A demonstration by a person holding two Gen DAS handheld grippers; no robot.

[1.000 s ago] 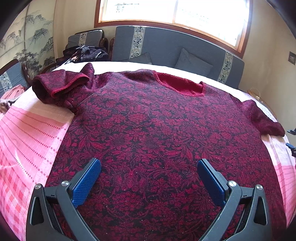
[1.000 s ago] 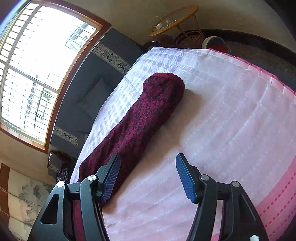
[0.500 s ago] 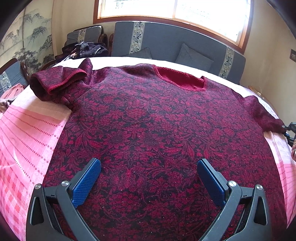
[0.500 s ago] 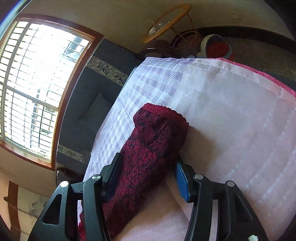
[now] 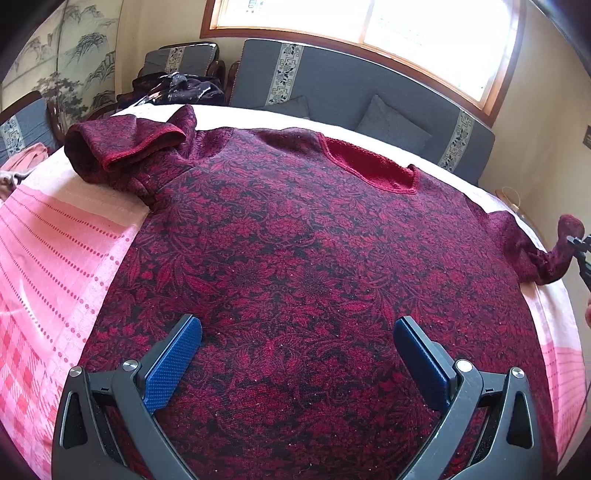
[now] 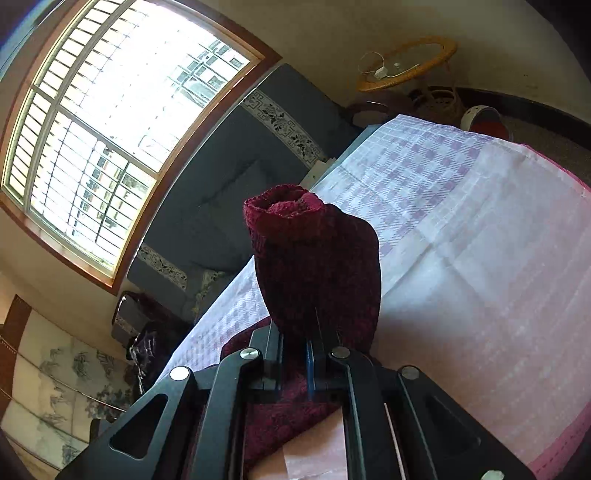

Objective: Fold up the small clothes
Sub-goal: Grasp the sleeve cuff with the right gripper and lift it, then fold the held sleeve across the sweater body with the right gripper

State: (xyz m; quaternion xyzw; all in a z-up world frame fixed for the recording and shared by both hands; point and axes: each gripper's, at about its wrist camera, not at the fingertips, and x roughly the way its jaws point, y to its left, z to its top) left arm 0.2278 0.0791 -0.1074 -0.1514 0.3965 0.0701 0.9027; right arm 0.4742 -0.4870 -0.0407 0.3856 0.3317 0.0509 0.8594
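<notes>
We start at the right gripper (image 6: 310, 354): its fingers (image 6: 309, 369) are pressed close together on the right sleeve (image 6: 317, 266) of the sweater (image 5: 295, 280), with only a thin blue line of pad showing between them. The sleeve stands up from the fingers, and its ribbed cuff (image 6: 280, 206) is open toward the camera, above the cloth. In the left wrist view we see the same sleeve (image 5: 554, 254) at the far right edge, raised from the bed and bunched, with the black tip of the right gripper (image 5: 580, 247) touching it.

The left gripper (image 5: 297, 336) has its fingers (image 5: 173, 362) wide apart and holds nothing. They are above the lower part of the sweater; we cannot tell if they touch the fabric.

The sweater is dark red with a black flower pattern. It lies flat and spread out on the bed, with the neck opening (image 5: 369, 166) on the far side from the left gripper. The left sleeve (image 5: 122, 151) is folded back over the shoulder, so its red edge shows.

Under the sweater is a bedcover (image 5: 55, 258), pink with dots and squares near us and pale white farther away; in the right wrist view the bedcover (image 6: 480, 258) looks white with lilac squares. Behind the bed stands a grey sofa (image 5: 351, 85) with cushions, under a big window (image 5: 369, 26). A pile of dark clothes (image 5: 177, 88) lies on a chair at the left, and a round wicker table (image 6: 406, 62) stands near the wall.
</notes>
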